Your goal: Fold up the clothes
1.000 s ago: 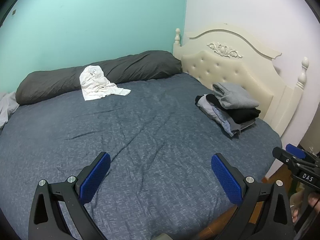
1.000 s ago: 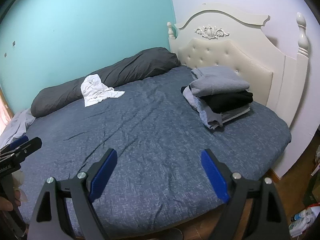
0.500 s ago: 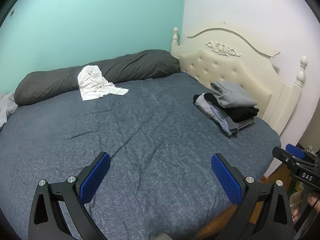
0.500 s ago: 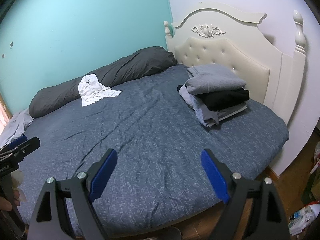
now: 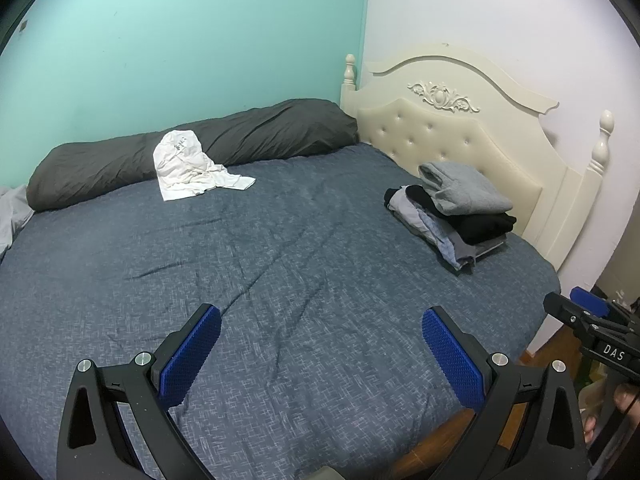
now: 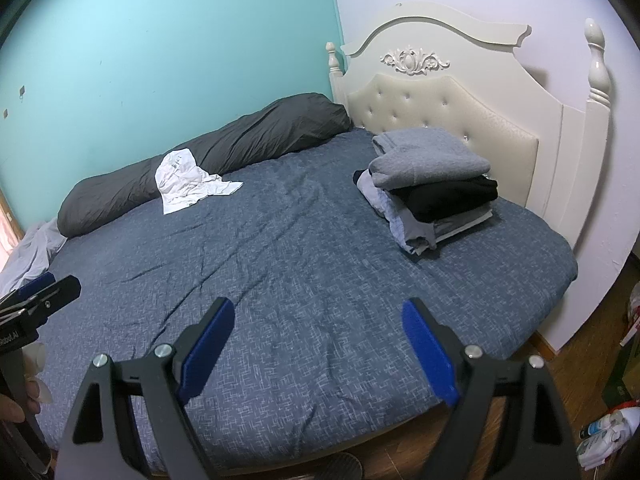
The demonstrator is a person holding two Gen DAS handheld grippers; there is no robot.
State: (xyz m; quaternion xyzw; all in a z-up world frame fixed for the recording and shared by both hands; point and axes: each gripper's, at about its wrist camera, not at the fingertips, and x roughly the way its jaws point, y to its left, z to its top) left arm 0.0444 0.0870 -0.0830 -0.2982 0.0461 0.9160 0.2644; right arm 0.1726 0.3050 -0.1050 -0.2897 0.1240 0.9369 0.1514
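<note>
One white shirt (image 5: 188, 168) and one stack of folded clothes (image 5: 452, 208) are lying on the bed (image 5: 280, 248).
The left claw (image 5: 320, 354) and right claw (image 6: 318, 350) are hovering wide open, holding nothing.

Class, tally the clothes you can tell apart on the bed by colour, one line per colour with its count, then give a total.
White, crumpled white garment: 1
Grey, folded grey sweater topping the stack: 1
Black, folded black garment under it: 1
Layers below: too bunched to count
Total: 3
</note>
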